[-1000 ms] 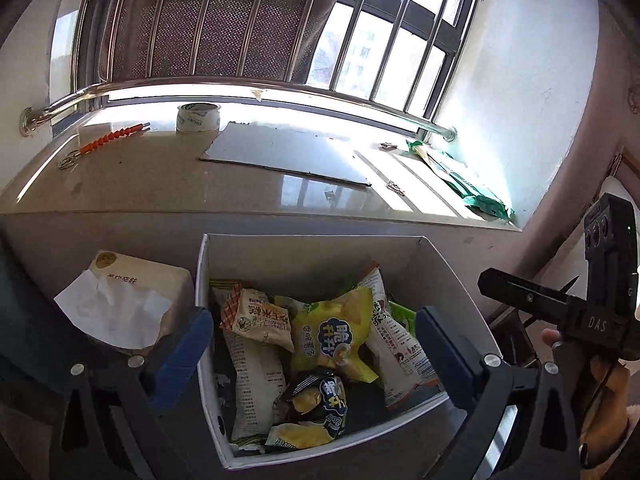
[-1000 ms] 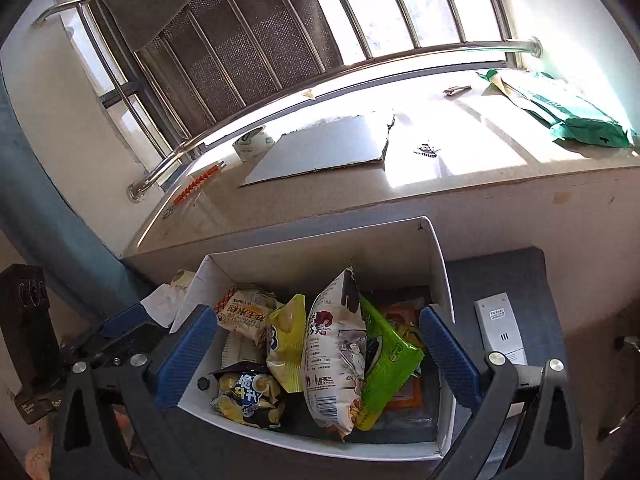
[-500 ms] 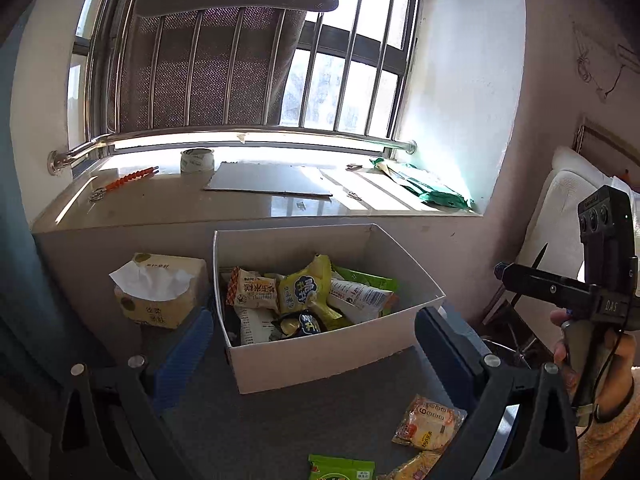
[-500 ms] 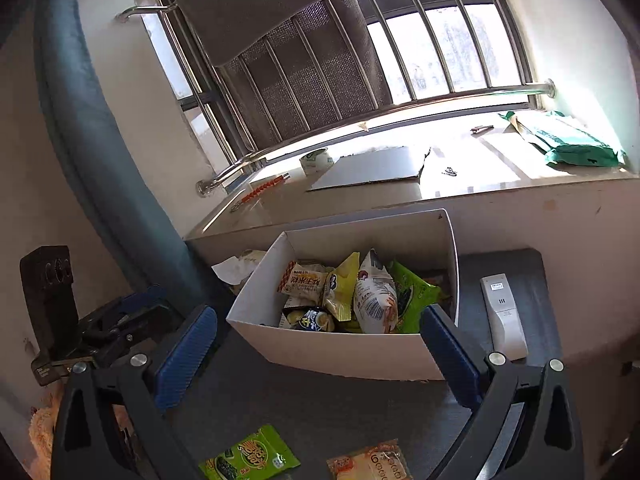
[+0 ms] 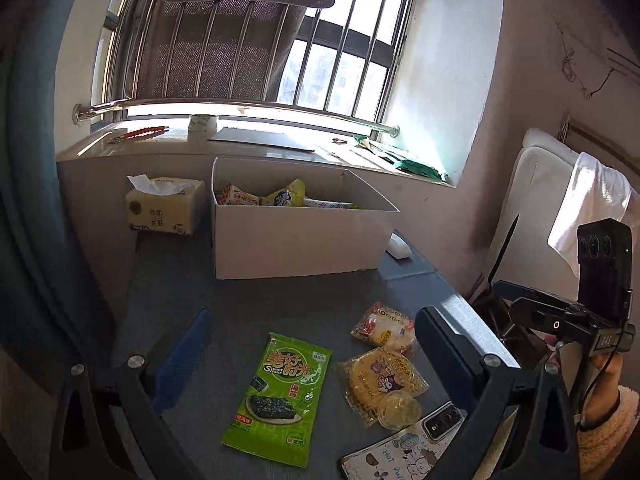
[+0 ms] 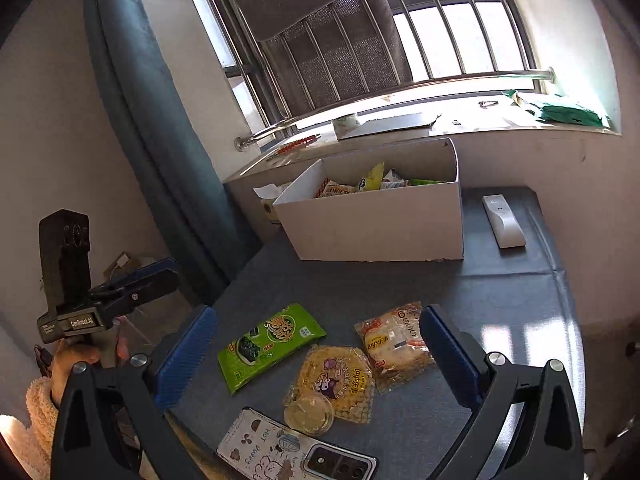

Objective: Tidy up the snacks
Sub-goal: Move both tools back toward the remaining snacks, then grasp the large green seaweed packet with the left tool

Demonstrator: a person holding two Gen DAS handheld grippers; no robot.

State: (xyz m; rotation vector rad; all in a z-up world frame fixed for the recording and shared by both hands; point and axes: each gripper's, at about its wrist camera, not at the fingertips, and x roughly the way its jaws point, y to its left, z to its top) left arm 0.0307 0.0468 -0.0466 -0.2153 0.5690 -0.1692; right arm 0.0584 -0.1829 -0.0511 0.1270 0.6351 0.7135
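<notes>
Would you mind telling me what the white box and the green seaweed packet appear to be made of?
White box: probably matte cardboard; thin, flat, straight-edged walls with no shine.
Green seaweed packet: seemingly glossy printed plastic film; it lies flat and slightly crinkled, with light glinting off its surface. Whether foil lines it cannot be seen.

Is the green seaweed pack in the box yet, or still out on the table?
Out. The green seaweed pack lies flat on the table, well short of the box.
</notes>
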